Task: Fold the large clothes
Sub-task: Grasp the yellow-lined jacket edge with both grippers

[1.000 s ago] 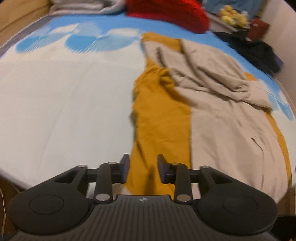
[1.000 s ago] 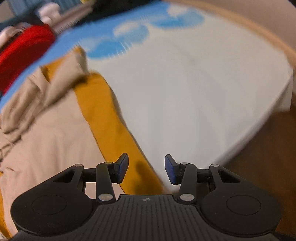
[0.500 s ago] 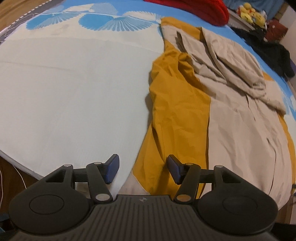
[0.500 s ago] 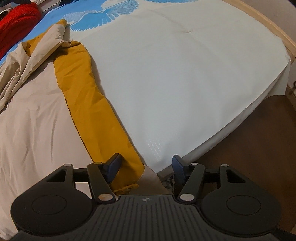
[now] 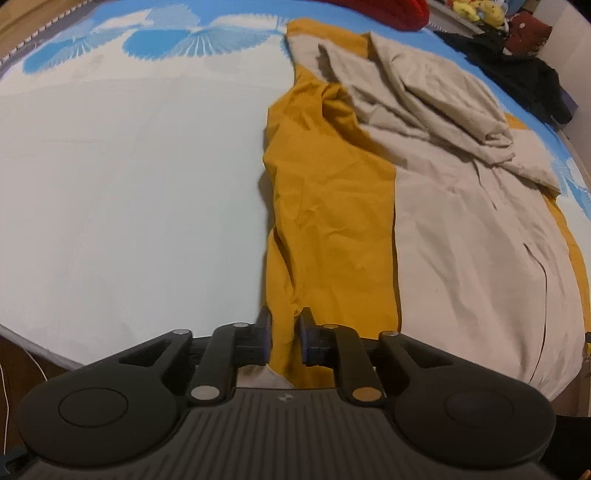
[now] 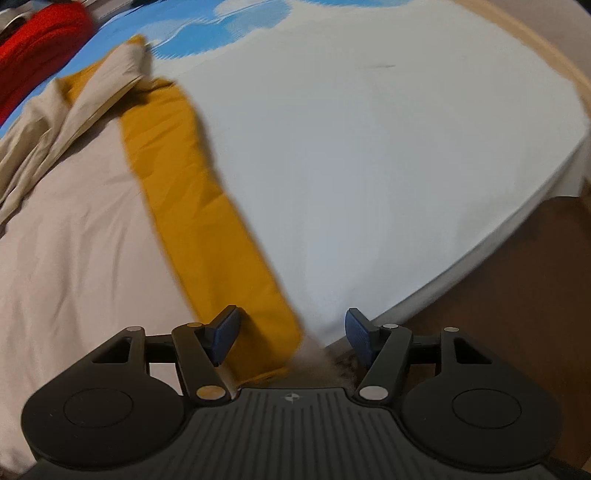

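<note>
A large garment, mustard (image 5: 332, 221) along its edges and beige (image 5: 472, 258) in the middle, lies spread on the bed. At its near left hem, my left gripper (image 5: 284, 339) is closing its jaws, and its pads pinch a fold of the mustard fabric. In the right wrist view the mustard band (image 6: 207, 221) runs down to the near right hem corner. My right gripper (image 6: 291, 339) stands open there, the corner lying between its fingers with neither pad on it. The beige upper part is bunched up at the far end.
The bed sheet (image 5: 129, 184) is white with blue fan prints (image 5: 192, 40) at the far end. A red item (image 5: 388, 11) and black clothes (image 5: 517, 74) lie beyond the garment. The bed's near edge and brown floor (image 6: 498, 314) are by the right gripper.
The left jaws spread wider, then narrowed onto the mustard fold at the hem. The right jaws widened, and that gripper sank toward the hem corner at the bed's edge.
</note>
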{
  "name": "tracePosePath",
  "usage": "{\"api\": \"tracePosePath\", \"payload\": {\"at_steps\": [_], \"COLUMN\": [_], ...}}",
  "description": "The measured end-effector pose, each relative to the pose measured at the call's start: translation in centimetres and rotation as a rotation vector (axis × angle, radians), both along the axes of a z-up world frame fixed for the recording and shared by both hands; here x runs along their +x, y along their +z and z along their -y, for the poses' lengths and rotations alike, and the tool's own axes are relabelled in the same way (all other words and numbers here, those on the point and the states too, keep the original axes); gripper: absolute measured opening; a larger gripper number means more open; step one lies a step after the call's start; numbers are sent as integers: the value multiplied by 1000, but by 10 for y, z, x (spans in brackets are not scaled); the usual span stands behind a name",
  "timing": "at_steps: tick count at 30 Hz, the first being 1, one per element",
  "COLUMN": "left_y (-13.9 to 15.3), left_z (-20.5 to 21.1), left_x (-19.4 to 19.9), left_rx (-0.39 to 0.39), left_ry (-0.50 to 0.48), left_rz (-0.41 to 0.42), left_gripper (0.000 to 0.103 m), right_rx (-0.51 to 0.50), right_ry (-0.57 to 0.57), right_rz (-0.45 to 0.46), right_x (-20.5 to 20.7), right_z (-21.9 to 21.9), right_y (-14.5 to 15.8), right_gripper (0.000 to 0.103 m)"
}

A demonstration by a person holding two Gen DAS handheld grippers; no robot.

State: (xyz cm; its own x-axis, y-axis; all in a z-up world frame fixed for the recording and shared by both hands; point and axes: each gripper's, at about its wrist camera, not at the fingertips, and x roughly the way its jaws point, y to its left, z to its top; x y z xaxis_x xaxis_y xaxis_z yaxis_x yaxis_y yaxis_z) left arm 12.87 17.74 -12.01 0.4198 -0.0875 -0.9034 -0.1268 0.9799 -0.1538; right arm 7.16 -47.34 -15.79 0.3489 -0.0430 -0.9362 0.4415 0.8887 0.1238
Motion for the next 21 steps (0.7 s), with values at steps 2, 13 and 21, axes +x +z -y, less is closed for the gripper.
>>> {"api": "tracePosePath", "payload": {"at_steps": [2,13,21], "left_y": [-2,7,3], "left_z": [4,6,6], "left_x": [1,0,2], "left_rx": [20,35,9], "left_ry": [-18,-40,-33], "left_rz": [-7,47,2], "left_gripper": [30,7,16], "right_rx": [-15,-16,17], "right_ry": [39,109,72], "right_rz": [-5,30,90], "right_x": [1,1,-2], "right_z": [-5,-15,-8], "right_y": [0,10,21], "right_gripper": [65,11,18]}}
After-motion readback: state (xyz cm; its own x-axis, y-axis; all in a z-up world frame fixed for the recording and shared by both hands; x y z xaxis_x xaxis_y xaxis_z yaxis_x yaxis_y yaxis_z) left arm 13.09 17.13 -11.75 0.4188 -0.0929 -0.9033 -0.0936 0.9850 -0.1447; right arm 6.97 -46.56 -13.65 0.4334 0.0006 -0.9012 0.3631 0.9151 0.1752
